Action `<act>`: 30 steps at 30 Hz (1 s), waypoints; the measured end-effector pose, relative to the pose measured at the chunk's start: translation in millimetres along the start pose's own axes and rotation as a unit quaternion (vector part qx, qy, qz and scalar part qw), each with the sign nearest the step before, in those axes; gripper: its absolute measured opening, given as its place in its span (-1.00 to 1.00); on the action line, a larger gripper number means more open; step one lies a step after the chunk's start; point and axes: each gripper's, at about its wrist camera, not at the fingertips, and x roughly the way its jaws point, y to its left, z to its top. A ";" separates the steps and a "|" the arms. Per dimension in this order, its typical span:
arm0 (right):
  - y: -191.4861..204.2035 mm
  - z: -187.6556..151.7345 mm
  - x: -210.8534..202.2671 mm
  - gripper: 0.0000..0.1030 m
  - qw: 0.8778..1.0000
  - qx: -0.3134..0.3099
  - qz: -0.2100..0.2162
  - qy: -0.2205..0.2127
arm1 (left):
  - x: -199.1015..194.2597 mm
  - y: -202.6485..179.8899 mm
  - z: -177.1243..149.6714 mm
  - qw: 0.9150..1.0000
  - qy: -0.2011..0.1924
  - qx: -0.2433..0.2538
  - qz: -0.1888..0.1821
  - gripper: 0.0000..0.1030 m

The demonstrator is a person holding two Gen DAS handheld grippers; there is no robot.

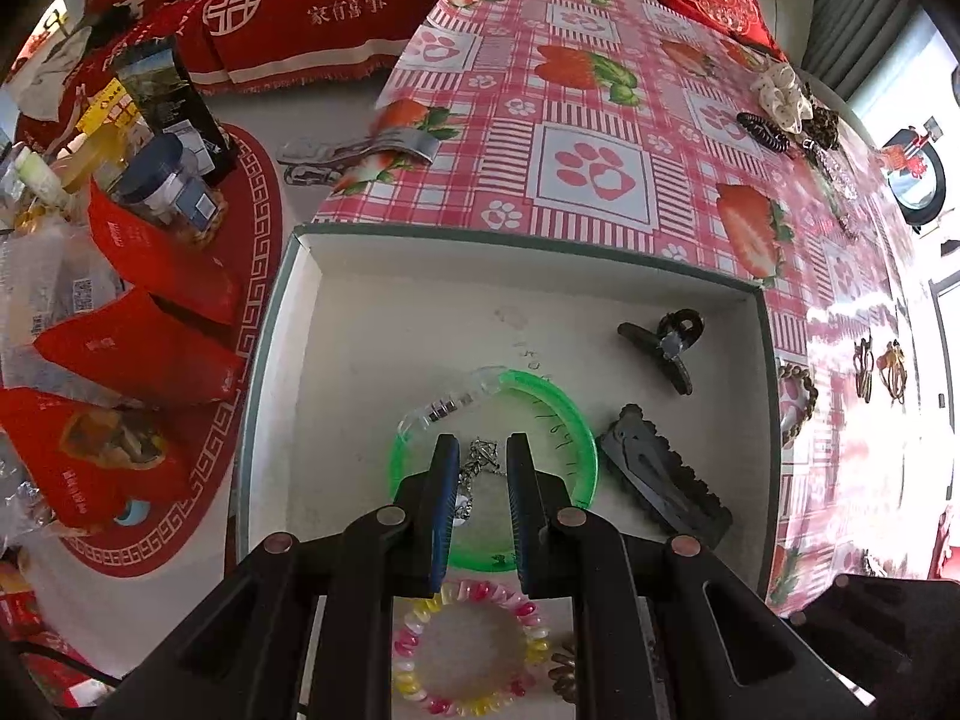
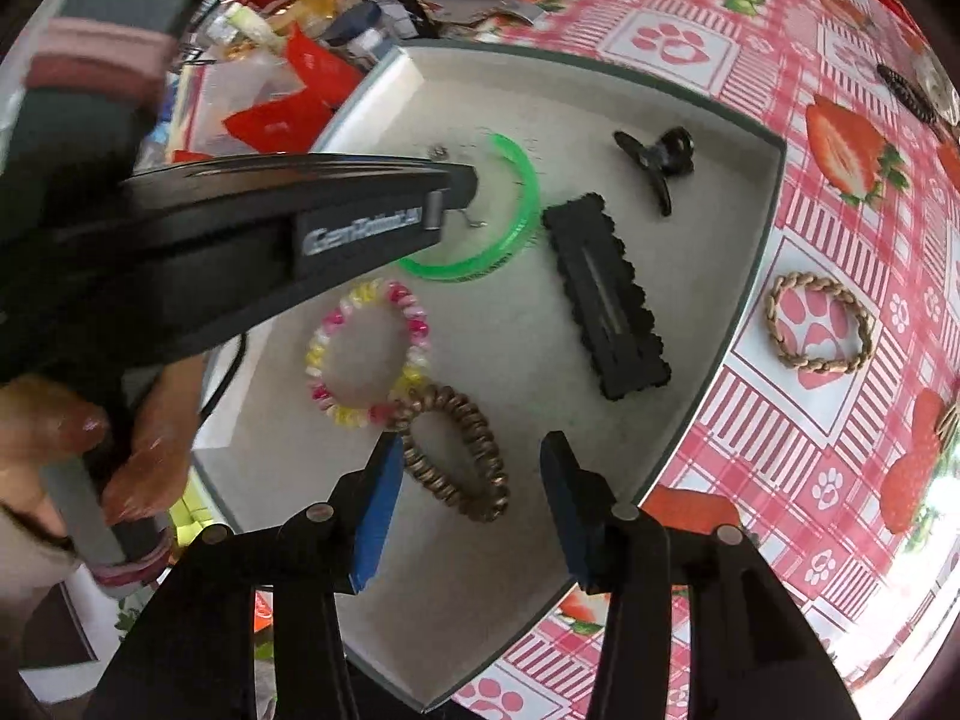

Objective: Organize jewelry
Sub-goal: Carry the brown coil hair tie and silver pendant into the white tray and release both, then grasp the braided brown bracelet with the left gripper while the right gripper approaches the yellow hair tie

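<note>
Where left claw (image 1: 477,462) hovers: green bangle (image 1: 576,438).

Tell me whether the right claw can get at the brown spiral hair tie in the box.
Probably yes: the right claw is open just above the brown spiral hair tie, nothing between them.

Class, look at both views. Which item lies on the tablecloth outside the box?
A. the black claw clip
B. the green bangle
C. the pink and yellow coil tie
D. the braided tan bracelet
D: the braided tan bracelet lies on the tablecloth, past the wall of the box.
</note>
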 end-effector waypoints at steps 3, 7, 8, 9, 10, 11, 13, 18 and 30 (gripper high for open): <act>1.1 -4.3 -13.3 0.00 1.000 -0.010 0.007 -0.007 | -3.6 -2.2 -0.2 1.000 -0.004 0.003 0.005 -0.56; -3.2 -10.7 -32.9 0.02 1.000 -0.011 0.009 -0.020 | -9.4 -3.7 -0.9 1.000 -0.008 0.000 0.009 -0.48; -4.9 -13.7 -38.1 0.05 1.000 -0.009 0.008 -0.024 | -11.2 -3.4 -1.6 1.000 -0.008 -0.003 0.010 0.17; -7.7 -15.5 -42.6 0.08 1.000 -0.006 0.007 -0.027 | -14.4 -3.2 -2.5 1.000 -0.012 -0.007 0.014 0.60; -10.9 -17.3 -47.0 0.08 1.000 -0.001 0.007 -0.030 | -19.6 -3.3 -4.3 0.999 -0.025 -0.012 0.021 1.00; -14.7 -21.6 -51.2 0.09 0.999 0.003 0.006 -0.032 | -23.7 -3.7 -5.5 0.999 -0.034 -0.013 0.025 1.00; -23.7 -29.3 -61.3 0.10 0.999 0.015 0.004 -0.037 | -27.5 -5.8 -6.1 0.999 -0.028 -0.013 0.024 1.00; -51.0 -46.3 -79.3 0.29 0.997 0.056 -0.001 -0.046 | -40.0 -16.9 -9.6 0.999 -0.038 -0.005 0.039 1.00; -128.3 -84.5 -100.2 0.90 0.982 0.173 -0.024 -0.066 | -59.9 -88.9 -10.9 0.998 -0.038 0.050 0.026 1.00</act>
